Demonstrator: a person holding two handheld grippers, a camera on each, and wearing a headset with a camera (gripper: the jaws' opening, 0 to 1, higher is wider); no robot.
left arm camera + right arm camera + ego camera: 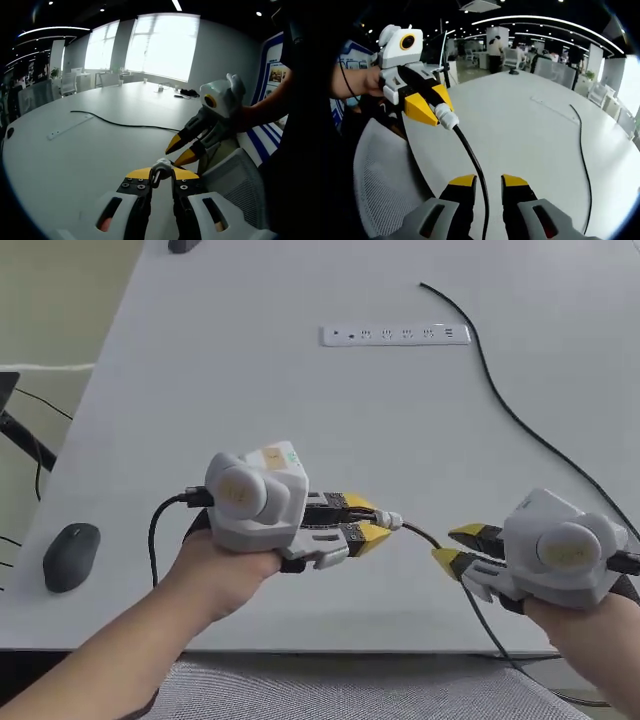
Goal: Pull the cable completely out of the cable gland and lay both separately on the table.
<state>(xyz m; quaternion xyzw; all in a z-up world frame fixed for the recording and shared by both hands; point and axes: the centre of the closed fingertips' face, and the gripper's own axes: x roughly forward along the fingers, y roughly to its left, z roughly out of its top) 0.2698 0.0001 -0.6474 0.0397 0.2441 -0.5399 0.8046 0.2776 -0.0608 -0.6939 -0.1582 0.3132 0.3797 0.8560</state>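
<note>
A person at a long white table holds a cable gland clamped in the yellow-tipped left tongs, above the table's near edge. The gland is a small pale grey fitting with a ribbed nut. The black cable still runs out of it. In the right gripper view the cable drops from the gland and passes through the gap between the jaws of the right tongs. Those jaws stand apart, wider than the cable, and do not pinch it. In the head view the cable then trails down past the table's edge. The two tongs face each other, near but apart, with the bare stretch of cable between them.

A blue display board stands at the side of the room in the left gripper view; its print is too small to read. The markings on the white power strip farther back on the table are also illegible. A separate black cord curves from the strip's end toward the table's right side. A dark computer mouse lies near the left edge. The grey mesh back of a chair sits below the hands.
</note>
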